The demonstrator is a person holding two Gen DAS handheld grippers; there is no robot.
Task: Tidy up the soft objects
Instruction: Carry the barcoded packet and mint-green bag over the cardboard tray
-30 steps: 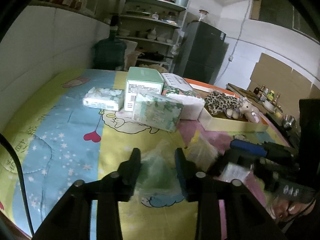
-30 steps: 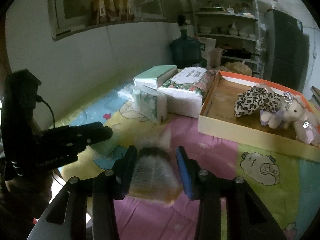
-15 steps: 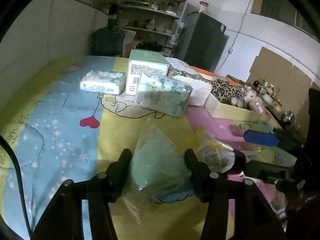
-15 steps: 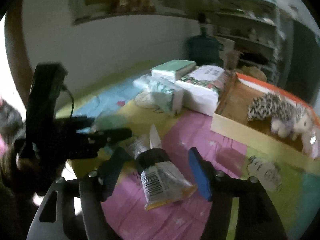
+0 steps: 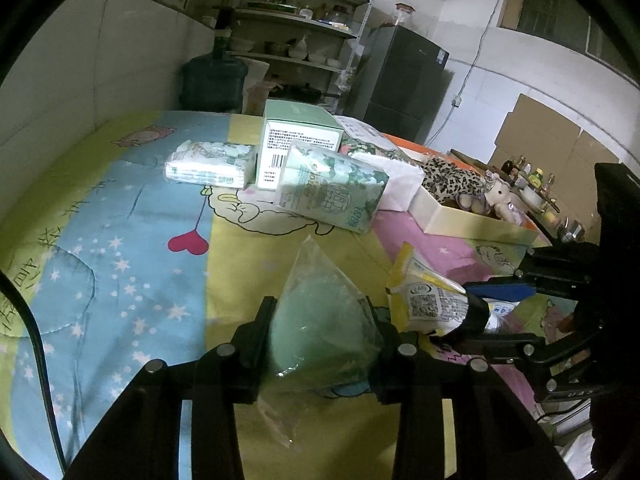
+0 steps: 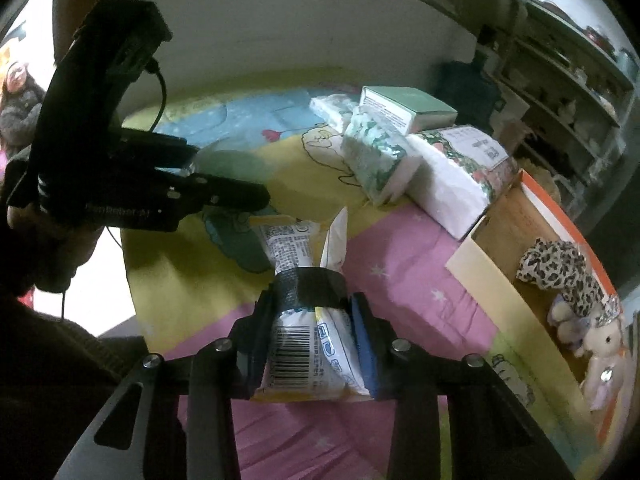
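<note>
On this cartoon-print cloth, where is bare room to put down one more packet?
Free: the blue starry patch left of the bagged green sponge, in front of the flat tissue pack; also the pink strip between the snack packet and the tray. Crowded: the far middle, around the green box.

A blue water jug (image 5: 212, 80) stands beside metal shelves (image 5: 304, 32) and a dark fridge (image 5: 400, 88).

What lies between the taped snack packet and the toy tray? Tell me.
Only bare pink sheet, per the right wrist view; snack packet and tray apart.
</note>
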